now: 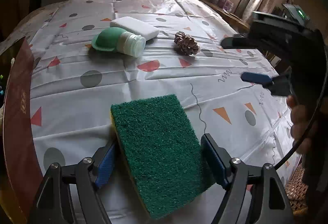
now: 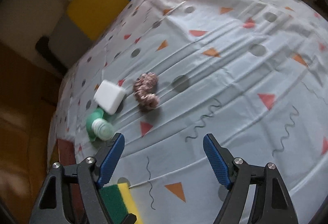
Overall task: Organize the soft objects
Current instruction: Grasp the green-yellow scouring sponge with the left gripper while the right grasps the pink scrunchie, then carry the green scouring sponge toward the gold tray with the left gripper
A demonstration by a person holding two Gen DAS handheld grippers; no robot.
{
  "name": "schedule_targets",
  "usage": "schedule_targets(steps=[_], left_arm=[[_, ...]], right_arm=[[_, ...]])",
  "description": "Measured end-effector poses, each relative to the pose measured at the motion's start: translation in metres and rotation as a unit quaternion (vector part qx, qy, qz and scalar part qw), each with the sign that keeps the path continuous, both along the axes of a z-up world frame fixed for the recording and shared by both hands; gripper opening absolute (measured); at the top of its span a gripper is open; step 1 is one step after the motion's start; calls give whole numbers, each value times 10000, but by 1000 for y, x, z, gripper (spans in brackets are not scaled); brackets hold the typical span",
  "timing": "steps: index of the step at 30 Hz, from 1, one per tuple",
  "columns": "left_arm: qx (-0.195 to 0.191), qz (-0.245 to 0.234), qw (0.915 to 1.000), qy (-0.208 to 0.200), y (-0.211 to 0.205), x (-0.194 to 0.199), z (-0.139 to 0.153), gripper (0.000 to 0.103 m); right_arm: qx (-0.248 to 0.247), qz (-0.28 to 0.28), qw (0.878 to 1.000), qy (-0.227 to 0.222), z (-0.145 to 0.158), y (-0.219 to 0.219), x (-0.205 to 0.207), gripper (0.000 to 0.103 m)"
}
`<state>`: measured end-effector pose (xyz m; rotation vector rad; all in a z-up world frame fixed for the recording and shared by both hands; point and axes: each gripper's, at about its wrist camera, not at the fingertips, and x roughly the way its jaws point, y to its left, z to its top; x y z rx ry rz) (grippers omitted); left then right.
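- Left wrist view: the left hand-held gripper (image 1: 158, 159) straddles a green-topped scouring sponge (image 1: 157, 154) that lies on the counter (image 1: 67, 105) with its patterned cloth. The right blue pad meets the sponge's edge; the left pad sits just beside the other edge. Whether the pads actually press on it cannot be told.
- Farther back lie a white foam block (image 1: 135, 28), a green-capped soft bottle (image 1: 119, 42) touching it, and a brown scrunchie (image 1: 187, 43) a little apart.
- The right hand-held gripper (image 1: 254, 62) hangs over the counter's right side, spread wide.
- Right wrist view: the right hand-held gripper (image 2: 164, 159) is released, nothing between its pads.
- The sponge (image 2: 120, 201) shows at the lower left; the block (image 2: 109, 96), bottle (image 2: 100, 125) and scrunchie (image 2: 146, 91) lie ahead.
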<state>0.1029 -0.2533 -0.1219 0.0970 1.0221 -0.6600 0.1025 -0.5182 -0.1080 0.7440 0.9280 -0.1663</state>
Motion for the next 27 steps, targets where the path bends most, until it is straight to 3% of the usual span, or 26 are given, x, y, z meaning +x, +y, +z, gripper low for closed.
schedule_targets(steps=[6,11,12,13,14,19,23,27], left_arm=[[-164,-45,9997,-150,1,-2,-3,80],[-226,-59,9995,-230,2,-3,-4,81],[-233,-57,9995,-220,3,-3,-4,81],[-228,-65,9995,-215,3,-3,-4,81],[-221,-81,9995,-216,2,-3,-4,81],[-242,-96,9993,-256,3,-4,-4,81],[-209,-101,9993,-279,3,-6,-4,81],[-159,-93,9993,-319,2,-8,-3,78]], right_arm=[[-901,899,9919,39,18,15,56,79],[-1692,1235,9769,416,-3,31,111,68],[-1821,1227,9740,560,-12,33,120,62],[-1903,1255,9714,666,-18,33,125,28],[-2004,1288,9681,772,-25,34,128,10],[-2024,1650,9624,746,-28,40,104,11],[-1517,2143,9600,967,-30,42,61,13],[-1614,2148,9614,595,-36,43,25,13]])
